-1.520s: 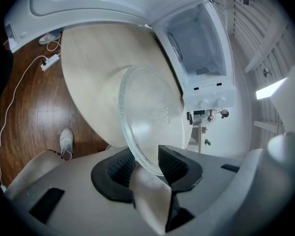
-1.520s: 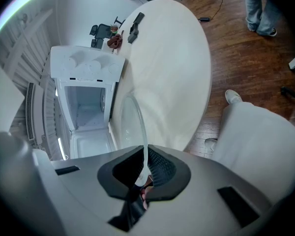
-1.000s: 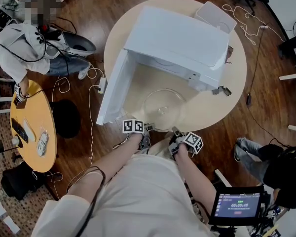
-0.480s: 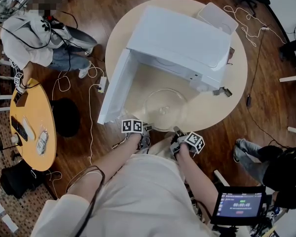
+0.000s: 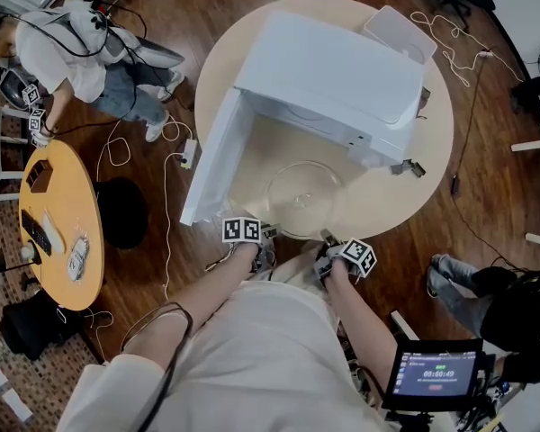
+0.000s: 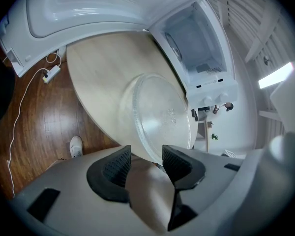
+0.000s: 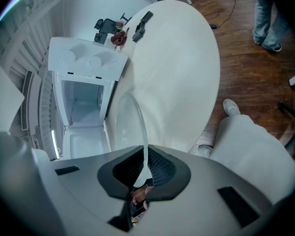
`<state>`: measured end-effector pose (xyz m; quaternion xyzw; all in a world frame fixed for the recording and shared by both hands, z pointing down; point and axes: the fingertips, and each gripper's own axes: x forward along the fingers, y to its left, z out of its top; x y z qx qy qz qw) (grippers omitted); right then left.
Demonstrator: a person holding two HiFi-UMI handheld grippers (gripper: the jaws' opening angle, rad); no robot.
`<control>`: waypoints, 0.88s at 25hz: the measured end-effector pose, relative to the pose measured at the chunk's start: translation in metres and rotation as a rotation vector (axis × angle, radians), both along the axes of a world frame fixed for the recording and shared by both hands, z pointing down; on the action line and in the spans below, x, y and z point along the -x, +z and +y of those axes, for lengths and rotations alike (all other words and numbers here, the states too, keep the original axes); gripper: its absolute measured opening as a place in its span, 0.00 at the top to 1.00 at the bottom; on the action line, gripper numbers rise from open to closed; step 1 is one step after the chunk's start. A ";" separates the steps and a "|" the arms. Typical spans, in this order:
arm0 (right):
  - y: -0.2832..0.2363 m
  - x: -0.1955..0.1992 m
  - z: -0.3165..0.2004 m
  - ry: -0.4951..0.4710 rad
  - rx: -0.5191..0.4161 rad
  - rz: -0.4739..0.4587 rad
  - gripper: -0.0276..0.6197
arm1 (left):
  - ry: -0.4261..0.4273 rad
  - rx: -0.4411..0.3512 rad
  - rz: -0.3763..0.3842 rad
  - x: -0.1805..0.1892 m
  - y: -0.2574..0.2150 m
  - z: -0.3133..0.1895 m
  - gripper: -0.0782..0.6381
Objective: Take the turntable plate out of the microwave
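Two grippers sit at the near edge of the round pale-wood surface (image 5: pixel 405 196), in front of the boxy white microwave (image 5: pixel 328 70), and the job looks all but finished. Left of the microwave's mouth its white door (image 5: pixel 207 165) hangs swung wide, smooth plastic with a moulded inner panel. The cavity beside it shows bare white walls with no plate inside. The left gripper (image 6: pixel 146 154), in front of the door side of the microwave, has its black ribbed pads standing well apart with nothing pressed between them; the plate's rim lies just ahead of their tips. The clear glass turntable plate (image 5: pixel 301 196), a thin round disc with a raised lip and a glossy face, is out on the surface directly in front of the microwave's opening, apart from the cabinet. The right gripper (image 7: pixel 145 167), in front of the microwave's control-panel side, is clamped tight on the plate's near rim, the thin glass edge pinched between its pads. What seems left is only to let that rim go; whether the plate already rests fully flat I cannot tell.
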<state>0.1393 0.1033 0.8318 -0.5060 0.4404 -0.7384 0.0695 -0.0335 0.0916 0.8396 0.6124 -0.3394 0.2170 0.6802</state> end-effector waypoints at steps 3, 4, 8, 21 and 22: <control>0.003 -0.002 0.000 -0.003 0.013 0.007 0.91 | 0.003 0.000 0.002 -0.001 -0.003 0.000 0.63; 0.004 -0.003 0.000 -0.004 0.017 0.010 0.91 | 0.006 -0.001 0.002 -0.002 -0.004 0.000 0.63; 0.009 -0.006 0.000 -0.009 0.030 0.025 0.91 | 0.023 -0.013 -0.005 -0.001 -0.006 -0.001 0.63; 0.021 -0.012 -0.002 -0.006 0.053 0.062 0.91 | 0.048 -0.034 -0.021 0.005 -0.006 -0.005 0.63; 0.021 -0.013 -0.003 -0.007 0.054 0.066 0.91 | 0.052 -0.034 -0.021 0.004 -0.007 -0.005 0.63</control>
